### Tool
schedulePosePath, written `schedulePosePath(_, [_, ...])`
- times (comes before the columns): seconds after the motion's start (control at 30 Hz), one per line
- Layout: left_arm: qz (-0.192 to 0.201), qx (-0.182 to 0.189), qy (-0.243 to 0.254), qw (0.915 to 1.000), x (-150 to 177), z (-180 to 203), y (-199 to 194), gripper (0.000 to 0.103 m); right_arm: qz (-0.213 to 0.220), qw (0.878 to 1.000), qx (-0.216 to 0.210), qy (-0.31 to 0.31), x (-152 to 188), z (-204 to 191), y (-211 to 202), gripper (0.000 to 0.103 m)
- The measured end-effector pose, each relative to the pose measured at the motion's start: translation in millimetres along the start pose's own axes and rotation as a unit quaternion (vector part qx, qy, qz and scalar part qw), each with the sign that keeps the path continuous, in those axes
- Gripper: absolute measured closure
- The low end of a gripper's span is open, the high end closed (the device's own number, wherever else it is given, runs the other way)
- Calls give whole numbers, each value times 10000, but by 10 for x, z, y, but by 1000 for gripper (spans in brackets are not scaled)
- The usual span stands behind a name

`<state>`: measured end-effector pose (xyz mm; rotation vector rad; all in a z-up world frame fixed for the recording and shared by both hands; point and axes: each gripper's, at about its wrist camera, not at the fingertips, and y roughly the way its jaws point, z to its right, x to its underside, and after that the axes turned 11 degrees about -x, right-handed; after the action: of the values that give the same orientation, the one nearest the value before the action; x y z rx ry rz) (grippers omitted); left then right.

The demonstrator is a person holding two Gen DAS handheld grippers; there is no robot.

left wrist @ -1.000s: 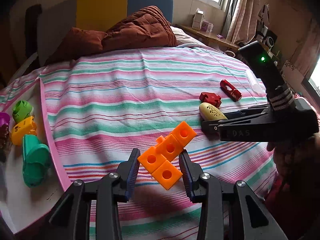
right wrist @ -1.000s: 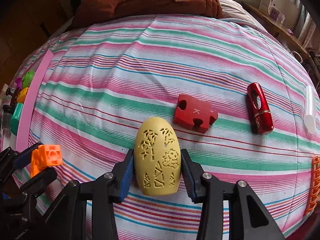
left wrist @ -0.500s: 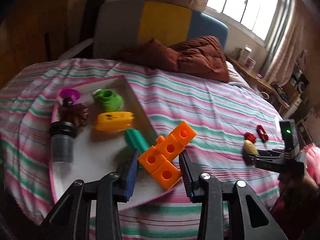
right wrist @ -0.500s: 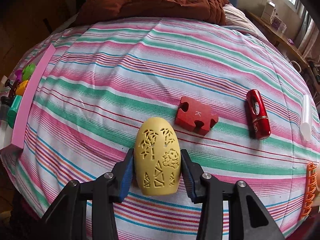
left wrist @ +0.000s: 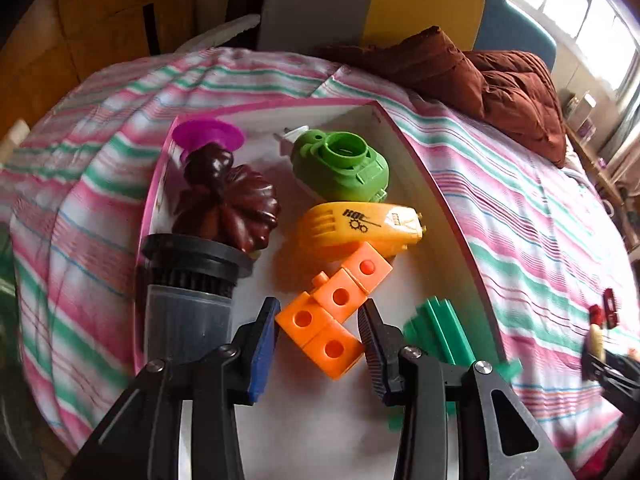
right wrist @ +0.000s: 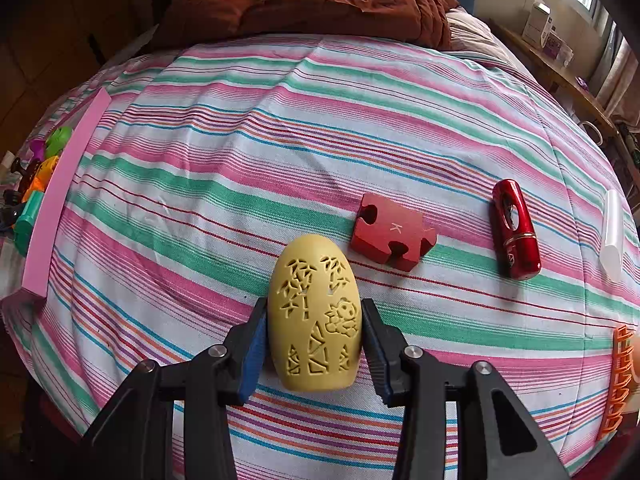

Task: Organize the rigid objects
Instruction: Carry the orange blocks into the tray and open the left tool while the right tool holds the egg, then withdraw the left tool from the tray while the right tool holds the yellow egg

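1. Striped bedding (right wrist: 280,152) in pink, green and white covers a bed, with a brown quilt (right wrist: 340,4) bunched at its far end and windows letting in daylight beyond.
2. On the bed's left part lies a white tray with a pink rim (left wrist: 432,184).
3. The left gripper (left wrist: 318,330) hangs over the tray, its jaws closed on an orange block cluster (left wrist: 334,308) of joined cubes with round holes.
4. Already in the tray lie a green ring-topped piece (left wrist: 340,166), a yellow-orange shell with black print (left wrist: 360,226), a dark brown ribbed piece (left wrist: 228,204) below a purple disc (left wrist: 208,136), a grey jar with a black cap (left wrist: 190,296), and a teal ribbed piece (left wrist: 440,328) just beside the right finger.
5. The right gripper (right wrist: 314,336) is over the open bedding, well apart from the tray, its jaws narrow and clamped on both sides of a yellow egg-shaped piece (right wrist: 314,312) with cut-out patterns.
6. Just beyond the egg lies a red puzzle piece (right wrist: 390,236) marked K; further right are a red lipstick-like tube (right wrist: 516,228) and a clear white tube (right wrist: 612,232).
7. An orange comb-like piece (right wrist: 618,384) shows at the right edge.
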<state>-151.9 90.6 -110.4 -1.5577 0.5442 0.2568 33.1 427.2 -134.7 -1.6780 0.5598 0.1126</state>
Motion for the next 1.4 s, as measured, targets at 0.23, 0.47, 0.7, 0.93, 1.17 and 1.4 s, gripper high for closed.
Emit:
schedulePosePath(0.23, [287, -13, -113, 9995, 7, -28, -133, 46, 0, 10000, -9, 3, -23, 8, 22, 59])
schedulePosePath(0.47, [666, -169, -59, 9976, 200, -135, -436, 45, 7, 10000, 50, -50, -16, -26, 35, 59])
schedulePosePath(0.7, [994, -204, 48, 9948, 479, -185, -740, 42, 22, 9998, 128, -125, -12, -52, 46, 59])
schedulePosePath(0.93, [1165, -91, 189, 9930, 608, -126, -954, 39, 39, 9997, 177, -145, -11, -68, 44, 59])
schedulePosePath(1.17, [1176, -28, 178, 9929, 681, -147, -1027, 39, 50, 9997, 208, -132, -21, -101, 42, 59])
schedulePosePath(1.4, [1155, -68, 85, 9932, 734, -248, -1028, 39, 50, 9999, 135, -68, -13, -99, 37, 59])
